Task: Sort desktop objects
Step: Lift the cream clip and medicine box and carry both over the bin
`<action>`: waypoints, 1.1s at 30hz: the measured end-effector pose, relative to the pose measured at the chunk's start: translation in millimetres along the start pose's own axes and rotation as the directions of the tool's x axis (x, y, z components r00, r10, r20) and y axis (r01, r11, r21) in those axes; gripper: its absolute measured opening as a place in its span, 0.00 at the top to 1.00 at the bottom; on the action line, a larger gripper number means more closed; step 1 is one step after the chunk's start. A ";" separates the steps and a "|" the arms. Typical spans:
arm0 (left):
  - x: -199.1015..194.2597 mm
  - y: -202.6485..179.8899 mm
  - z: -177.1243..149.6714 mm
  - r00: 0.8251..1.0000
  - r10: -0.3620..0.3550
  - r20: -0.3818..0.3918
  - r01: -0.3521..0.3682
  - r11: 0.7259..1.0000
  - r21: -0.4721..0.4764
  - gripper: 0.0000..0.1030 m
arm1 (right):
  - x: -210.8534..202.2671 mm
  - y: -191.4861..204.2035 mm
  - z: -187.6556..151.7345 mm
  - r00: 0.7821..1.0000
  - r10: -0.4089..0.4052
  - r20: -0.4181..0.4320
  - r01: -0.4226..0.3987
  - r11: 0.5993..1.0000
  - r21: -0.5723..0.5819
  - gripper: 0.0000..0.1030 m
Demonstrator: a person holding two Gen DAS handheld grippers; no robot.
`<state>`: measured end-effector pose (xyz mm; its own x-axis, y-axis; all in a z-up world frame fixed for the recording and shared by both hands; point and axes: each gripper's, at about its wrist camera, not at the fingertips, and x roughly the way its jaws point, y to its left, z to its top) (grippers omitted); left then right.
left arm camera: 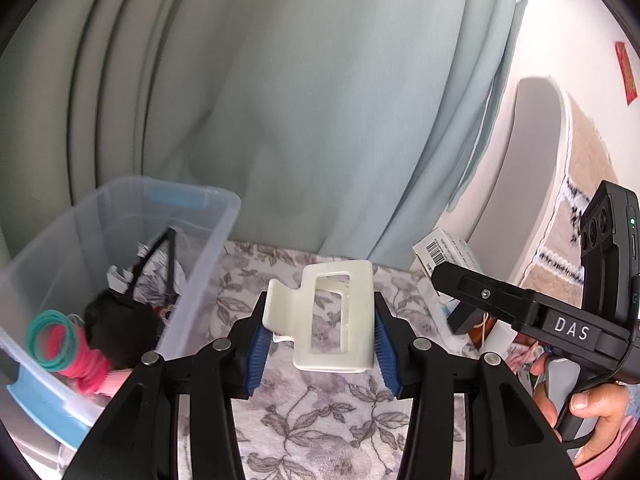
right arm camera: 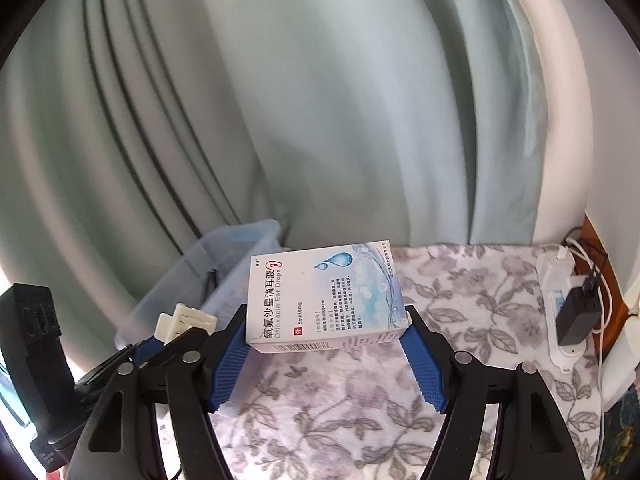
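Both grippers are loaded: left gripper [left arm camera: 320,330] clamps the white hair claw [left arm camera: 334,320], right gripper [right arm camera: 326,344] pinches the ear drops box [right arm camera: 326,300]; clear bin [left arm camera: 208,248] sits left, nearer the claw

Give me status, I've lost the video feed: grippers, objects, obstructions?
Left gripper shut on hair clip. Right gripper shut on ear drops box. Bin left, already holds hair ties. Nothing blocking.

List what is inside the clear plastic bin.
Inside the clear plastic bin: teal and pink hair ties, a black item, crumpled paper. Anything beneath them is hidden.
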<state>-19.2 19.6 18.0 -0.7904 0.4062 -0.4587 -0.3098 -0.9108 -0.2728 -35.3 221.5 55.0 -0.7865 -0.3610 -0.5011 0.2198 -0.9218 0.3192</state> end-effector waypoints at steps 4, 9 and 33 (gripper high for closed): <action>-20.4 17.8 9.4 0.997 0.031 0.065 -0.029 0.999 -0.031 0.53 | -6.8 21.4 5.6 0.999 0.021 0.025 -0.020 0.999 -0.035 0.27; -43.7 53.4 18.2 0.986 0.106 0.128 -0.094 0.991 -0.096 0.53 | -2.5 48.1 10.2 0.998 0.056 0.032 -0.054 0.996 -0.072 0.27; -28.3 154.6 19.5 0.958 0.275 0.087 -0.250 0.942 -0.226 0.53 | 96.9 143.6 8.8 0.977 0.163 -0.136 -0.187 0.963 -0.194 0.27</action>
<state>-55.1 -134.1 5.2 -0.8880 0.1321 -0.4405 0.0250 -0.9425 -0.3331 -85.0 55.3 59.4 -0.6541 -0.5221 -0.5473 0.4708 -0.8474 0.2457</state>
